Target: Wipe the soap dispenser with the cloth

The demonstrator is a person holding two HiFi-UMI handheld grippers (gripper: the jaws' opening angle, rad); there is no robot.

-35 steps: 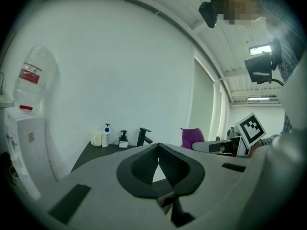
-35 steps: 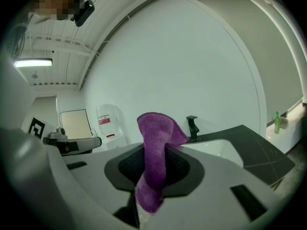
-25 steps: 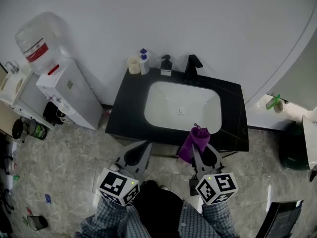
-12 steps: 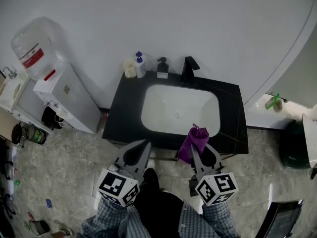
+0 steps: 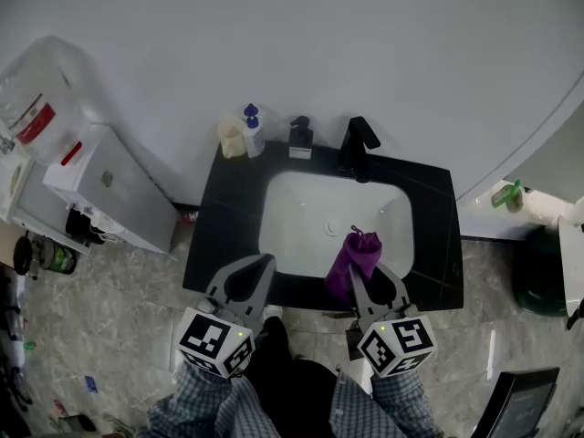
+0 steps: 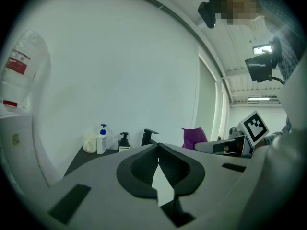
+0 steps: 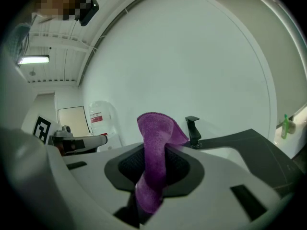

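A black pump soap dispenser [image 5: 300, 138] stands at the back of the black counter [image 5: 219, 217], left of the faucet [image 5: 359, 147]; it also shows small in the left gripper view [image 6: 124, 142]. A white bottle with a blue pump [image 5: 253, 130] and a cream cup [image 5: 232, 139] stand further left. My right gripper [image 5: 358, 276] is shut on a purple cloth [image 5: 356, 252] that sticks up over the white basin's front edge [image 5: 301, 267]; the cloth [image 7: 154, 147] fills its jaws. My left gripper [image 5: 264, 264] hangs over the counter's front edge, jaws together and empty [image 6: 158, 146]. Both are far from the dispenser.
A white water cooler [image 5: 100, 185] with its bottle stands left of the counter. A green bottle [image 5: 505, 192] lies on a white ledge to the right, with a dark bin [image 5: 538, 276] below it. The wall rises right behind the counter.
The sink has drawn closer under the grippers. The cloth, earlier over the counter's front edge, now stands over the basin. Both grippers kept their states.
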